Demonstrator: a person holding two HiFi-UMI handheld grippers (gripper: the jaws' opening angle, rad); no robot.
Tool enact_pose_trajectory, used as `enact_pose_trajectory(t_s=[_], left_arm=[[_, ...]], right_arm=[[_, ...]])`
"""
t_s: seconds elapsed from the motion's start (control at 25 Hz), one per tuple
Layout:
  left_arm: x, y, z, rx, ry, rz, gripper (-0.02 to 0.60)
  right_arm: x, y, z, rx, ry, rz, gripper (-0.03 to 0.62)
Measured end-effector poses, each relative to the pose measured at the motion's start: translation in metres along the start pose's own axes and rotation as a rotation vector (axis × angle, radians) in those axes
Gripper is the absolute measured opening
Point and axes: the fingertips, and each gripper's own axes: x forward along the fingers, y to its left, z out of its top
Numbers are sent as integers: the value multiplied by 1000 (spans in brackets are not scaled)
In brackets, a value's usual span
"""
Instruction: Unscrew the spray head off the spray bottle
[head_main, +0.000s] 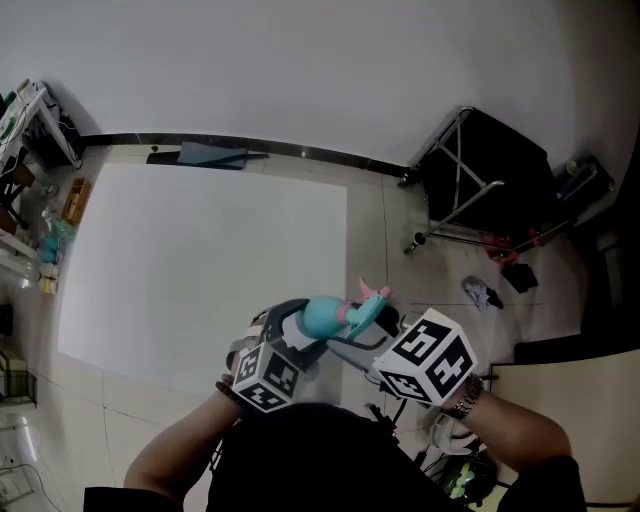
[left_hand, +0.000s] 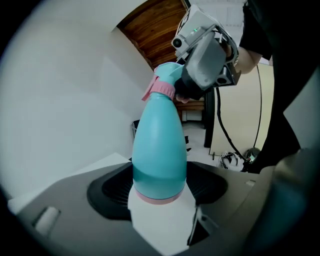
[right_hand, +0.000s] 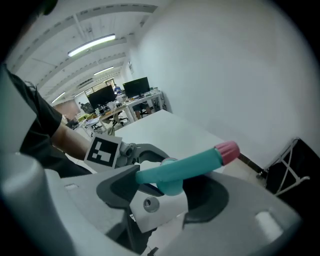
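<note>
Lying tilted in the air over the near right corner of the white table, the spray bottle is held by its lower body, close to the pink base ring. It is clamped there between the two black pads of the left gripper, which press on both of its sides. At the other end, above the pink collar, the spray head with its pink nozzle is seen crosswise between the jaws of the right gripper. These jaws are spread wide, and no firm pinch on the head is seen. Both grippers are brought close together in front of the person's body, pointed toward each other and slanted downward. Their marker cubes are turned upward, and both forearms are bent inward from the lower edge of the head view.
</note>
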Motion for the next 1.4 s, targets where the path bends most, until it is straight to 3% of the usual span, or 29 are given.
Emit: enact_pose_trajectory(t_s=[0.28,0.52,0.6,0.8,1.0,1.16,1.4], left_arm=[[-11,-8,20,-64,-118,-63,359],[-20,1,23,-41,-131,-60,359],[-24,5,20,-26,-126,-68,359],[-30,6,11,41,-90,-109,359],[-32,-9,2,124,-51,-172,359],[-29,-30,-6,177,-25,-241,359],[-26,-52,-18,219,5,-302,359]], right_arm=[[-21,12,3,-49,21,54,249],[-44,15,-3,-123,21,55,250],[-56,18,0,-263,18,18,249],[-87,33,16,-903,-26,-191,247],[-80,39,2,-1299,40,-252,247],[-58,44,-26,-1451,138,-177,239],[-39,47,-49,-1472,223,-68,192]])
